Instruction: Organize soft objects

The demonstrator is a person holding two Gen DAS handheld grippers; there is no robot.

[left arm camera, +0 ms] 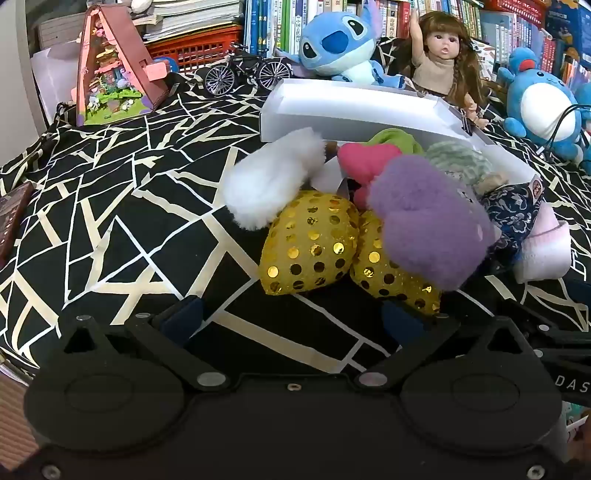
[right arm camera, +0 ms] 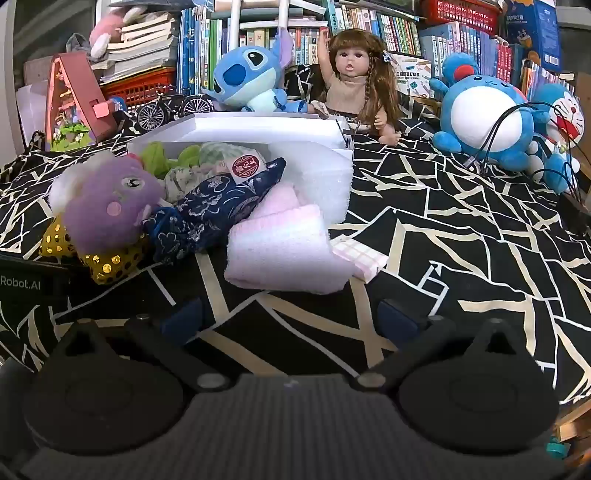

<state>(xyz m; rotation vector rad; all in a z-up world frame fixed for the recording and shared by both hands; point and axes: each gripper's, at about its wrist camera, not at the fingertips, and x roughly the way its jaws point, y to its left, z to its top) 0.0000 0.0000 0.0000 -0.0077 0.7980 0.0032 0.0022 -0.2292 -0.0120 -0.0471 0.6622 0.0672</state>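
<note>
Both the left gripper (left arm camera: 291,314) and right gripper (right arm camera: 291,314) are hovering wide and empty. The pink towel (right arm camera: 280,251) is lying mid-counter beside the white box (right arm camera: 325,177); soft, light, best pinched at its fold.

Doll (right arm camera: 351,77), model bicycle (left arm camera: 245,70), books (right arm camera: 373,26) behind.

Both wrist cams looked forward and down over their own fingers, close above the cloth (left arm camera: 110,221). Left cam sat near the gold cushions (left arm camera: 310,243), right cam near the pink towel (right arm camera: 280,251). Shared: white box (left arm camera: 351,107), purple plush (right arm camera: 107,206), doll (right arm camera: 351,74).
</note>
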